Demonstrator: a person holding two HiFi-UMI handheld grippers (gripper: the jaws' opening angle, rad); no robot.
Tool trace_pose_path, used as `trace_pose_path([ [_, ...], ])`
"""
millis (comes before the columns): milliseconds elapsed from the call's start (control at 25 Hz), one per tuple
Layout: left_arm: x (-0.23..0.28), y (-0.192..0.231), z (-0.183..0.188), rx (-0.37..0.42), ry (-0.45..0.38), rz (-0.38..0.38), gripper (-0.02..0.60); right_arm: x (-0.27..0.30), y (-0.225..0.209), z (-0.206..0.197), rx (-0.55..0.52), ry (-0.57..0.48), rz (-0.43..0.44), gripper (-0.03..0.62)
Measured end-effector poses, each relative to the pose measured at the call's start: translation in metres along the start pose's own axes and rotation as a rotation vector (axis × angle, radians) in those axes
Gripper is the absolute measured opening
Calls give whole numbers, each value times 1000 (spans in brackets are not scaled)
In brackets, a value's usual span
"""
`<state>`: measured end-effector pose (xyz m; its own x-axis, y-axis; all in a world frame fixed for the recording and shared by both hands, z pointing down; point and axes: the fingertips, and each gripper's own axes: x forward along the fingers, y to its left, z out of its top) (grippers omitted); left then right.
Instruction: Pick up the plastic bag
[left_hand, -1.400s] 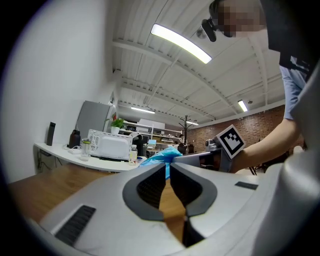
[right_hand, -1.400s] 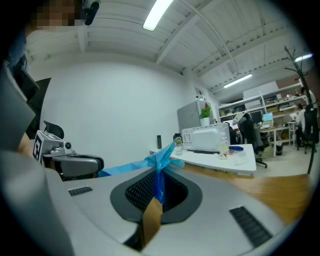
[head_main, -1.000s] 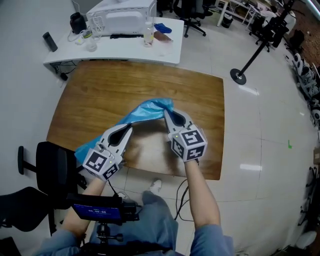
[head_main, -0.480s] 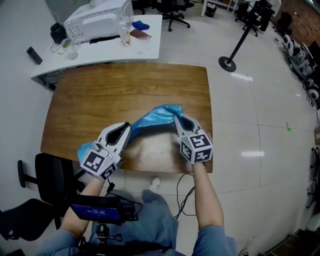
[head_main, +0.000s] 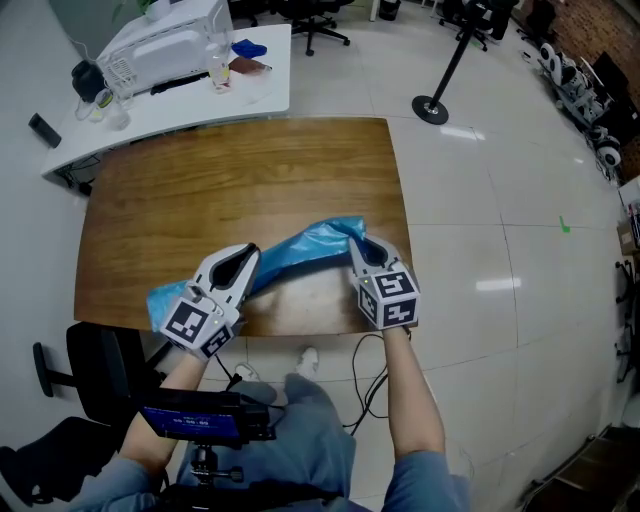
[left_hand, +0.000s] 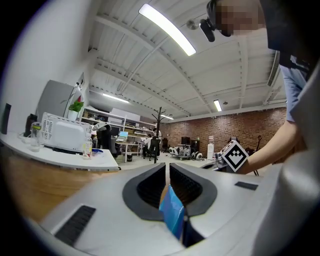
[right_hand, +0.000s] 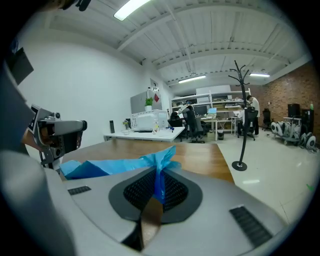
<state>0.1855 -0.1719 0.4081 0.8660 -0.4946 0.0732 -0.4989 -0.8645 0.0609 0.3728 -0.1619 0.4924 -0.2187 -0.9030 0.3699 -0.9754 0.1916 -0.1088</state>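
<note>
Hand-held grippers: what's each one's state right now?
Left hand-held gripper: closed on the plastic bag.
Right hand-held gripper: closed on the plastic bag, jaws have just been opening slightly.

We see a wooden table on a pale tiled floor. Behind it stands a white desk bearing a white machine, a bottle and a blue object. A black chair sits by the table's near left corner. A stand's round base rests off the far right corner.
</note>
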Motion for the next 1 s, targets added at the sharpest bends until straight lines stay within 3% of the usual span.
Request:
trace_pose_path([
  [320, -5, -9, -4, -1, 14, -5, 38, -13, -7, -9, -16, 14, -85, 34],
  [400, -7, -13, -6, -1, 18, -4, 38, -16, -10, -12, -15, 22, -103, 128],
  [440, -7, -14, -7, -1, 20, -4, 38, -18, -12, -12, -18, 25, -112, 137],
  [680, -14, -19, -10, -1, 25, 0, 38, -28, -15, -6, -47, 7, -142, 137],
  [1000, -27, -16, -11, 3, 41, 12, 37, -23, 11, 7, -73, -18, -96, 137],
])
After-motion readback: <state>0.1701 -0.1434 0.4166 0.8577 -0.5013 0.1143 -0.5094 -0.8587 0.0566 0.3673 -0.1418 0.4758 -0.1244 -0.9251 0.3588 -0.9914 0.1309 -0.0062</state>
